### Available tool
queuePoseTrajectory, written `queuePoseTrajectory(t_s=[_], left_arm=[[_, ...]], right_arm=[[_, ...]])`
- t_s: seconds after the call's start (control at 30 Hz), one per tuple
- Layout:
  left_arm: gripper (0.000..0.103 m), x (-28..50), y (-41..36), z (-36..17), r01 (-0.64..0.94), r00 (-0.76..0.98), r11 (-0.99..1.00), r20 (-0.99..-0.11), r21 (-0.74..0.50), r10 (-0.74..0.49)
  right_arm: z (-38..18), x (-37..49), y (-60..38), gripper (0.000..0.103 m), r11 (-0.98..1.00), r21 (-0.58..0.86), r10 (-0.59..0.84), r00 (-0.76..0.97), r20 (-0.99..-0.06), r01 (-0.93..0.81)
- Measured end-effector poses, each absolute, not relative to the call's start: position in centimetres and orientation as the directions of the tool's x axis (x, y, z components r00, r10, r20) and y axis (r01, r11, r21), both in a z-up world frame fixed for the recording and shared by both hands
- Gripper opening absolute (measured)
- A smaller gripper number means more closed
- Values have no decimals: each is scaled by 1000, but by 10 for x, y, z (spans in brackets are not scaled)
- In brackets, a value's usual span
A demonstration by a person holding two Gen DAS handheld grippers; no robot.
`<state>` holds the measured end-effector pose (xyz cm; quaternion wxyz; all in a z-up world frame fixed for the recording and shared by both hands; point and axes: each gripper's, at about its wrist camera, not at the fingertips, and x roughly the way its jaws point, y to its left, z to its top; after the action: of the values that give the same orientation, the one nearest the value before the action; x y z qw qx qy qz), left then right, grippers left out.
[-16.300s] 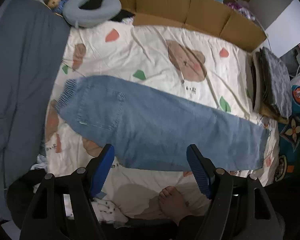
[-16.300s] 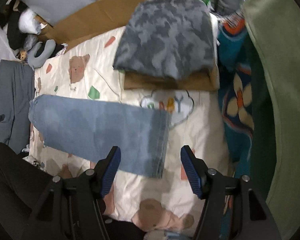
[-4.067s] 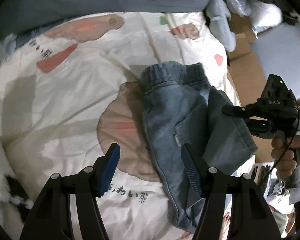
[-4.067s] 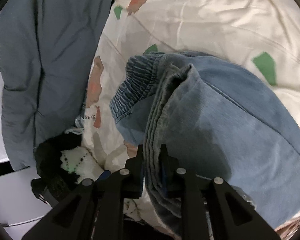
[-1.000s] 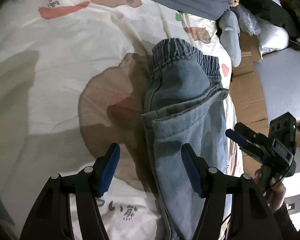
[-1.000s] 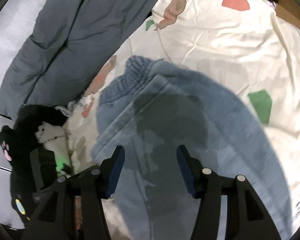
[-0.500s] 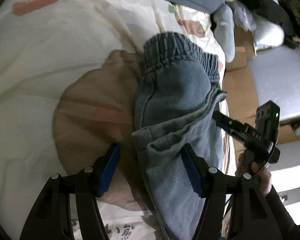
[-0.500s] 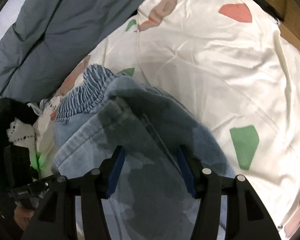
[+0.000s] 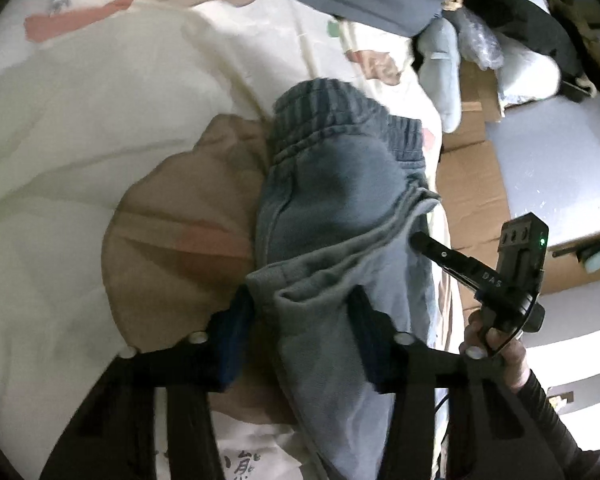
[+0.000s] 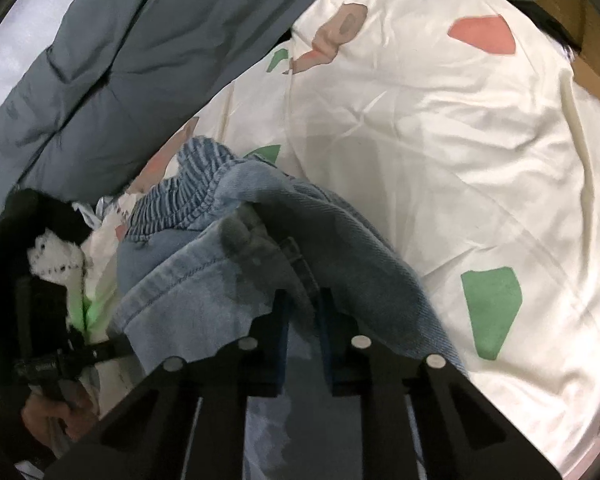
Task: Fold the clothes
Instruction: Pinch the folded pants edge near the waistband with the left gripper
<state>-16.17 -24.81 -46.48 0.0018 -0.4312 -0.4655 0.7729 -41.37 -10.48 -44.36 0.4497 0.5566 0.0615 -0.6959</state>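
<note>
Jeans (image 9: pixel 340 208), light blue denim, folded into a thick bundle on the bed (image 9: pixel 80 140); elastic waistband at the far end, away from both sets of fingers, long axis running from the fingers outward. Left gripper (image 9: pixel 300 320): fingers closing, the near folded edge bunched between them; firm pad contact cannot be told. Right gripper (image 10: pixel 302 320): fingers nearly together and closing, a ridge of denim pinched between them at the bundle's opposite side edge, as seen in the left wrist view (image 9: pixel 420 240). Bundle is thus flanked on both sides, the waistband ahead of each. Judged: bundle is readied for lifting or a last fold along its long axis. Grey duvet (image 10: pixel 100 60) lies beyond the waistband.
</note>
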Motion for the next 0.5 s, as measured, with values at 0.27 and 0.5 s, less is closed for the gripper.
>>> queuePoseTrajectory(t_s=[0.27,0.5], left_arm=[[44,-155,-251,-459,408,-651,-557,-658,-723,379],[45,-166,-248,-467,418,-619,-568,-680,-709,393]], right_arm=[[-438,-418,-101,14,-540,419,-567,53,-822,730],[-439,-423,-105,32,-489,443,-584,96,-806,751]])
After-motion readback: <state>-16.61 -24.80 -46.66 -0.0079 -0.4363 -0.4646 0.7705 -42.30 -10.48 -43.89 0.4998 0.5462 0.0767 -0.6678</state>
